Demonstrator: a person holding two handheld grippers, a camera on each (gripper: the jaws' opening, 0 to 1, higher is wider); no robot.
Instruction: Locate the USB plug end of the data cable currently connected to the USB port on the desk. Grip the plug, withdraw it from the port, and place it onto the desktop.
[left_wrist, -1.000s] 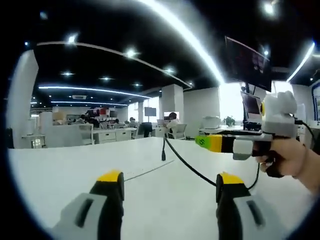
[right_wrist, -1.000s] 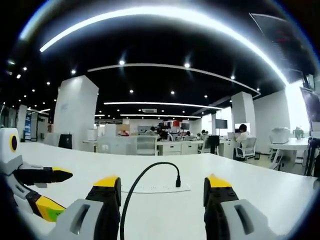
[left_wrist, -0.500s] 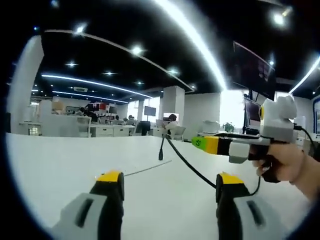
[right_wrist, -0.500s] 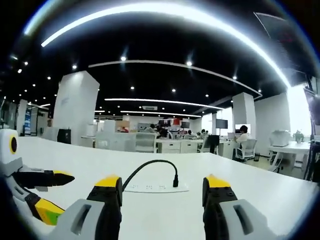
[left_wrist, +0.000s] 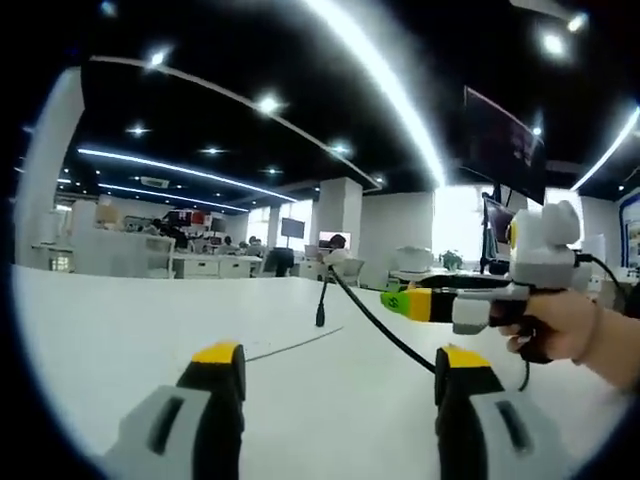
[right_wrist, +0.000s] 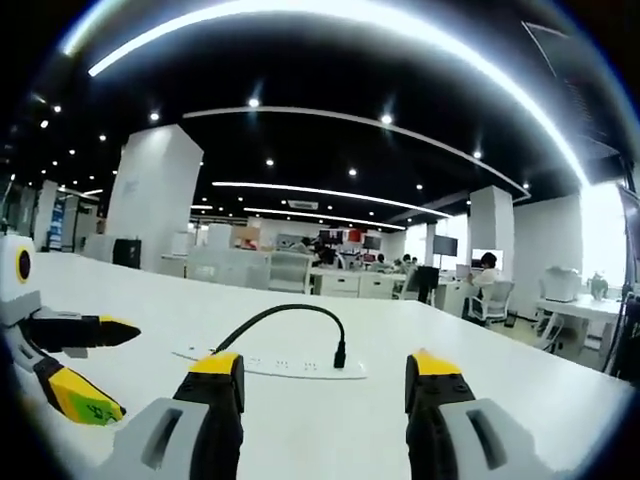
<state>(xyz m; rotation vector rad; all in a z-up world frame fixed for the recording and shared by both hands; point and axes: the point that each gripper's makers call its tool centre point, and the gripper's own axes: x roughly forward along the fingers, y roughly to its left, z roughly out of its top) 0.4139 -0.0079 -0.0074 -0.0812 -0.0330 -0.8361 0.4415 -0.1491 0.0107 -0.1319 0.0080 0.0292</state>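
A black data cable (right_wrist: 285, 316) arches over the white desk, and its USB plug (right_wrist: 340, 354) stands upright in the flush port strip (right_wrist: 268, 364). My right gripper (right_wrist: 315, 375) is open, low over the desk, a little short of the plug. In the left gripper view the same plug (left_wrist: 320, 311) stands mid-desk with the cable (left_wrist: 381, 328) trailing to the right. My left gripper (left_wrist: 340, 365) is open with nothing between its jaws. The right gripper (left_wrist: 440, 300), held by a hand (left_wrist: 575, 325), enters that view from the right. The left gripper (right_wrist: 70, 360) shows at the left of the right gripper view.
The white desktop (left_wrist: 120, 330) spreads wide around the port strip. Monitors (left_wrist: 500, 215) stand at the desk's far right. Beyond the desk are office desks, chairs and seated people (right_wrist: 485, 275), and a white pillar (right_wrist: 150, 205).
Both views have shifted a little with the hands. In the right gripper view the plug and port strip now sit lower and closer. The plug still stands in the port; both grippers stay open.
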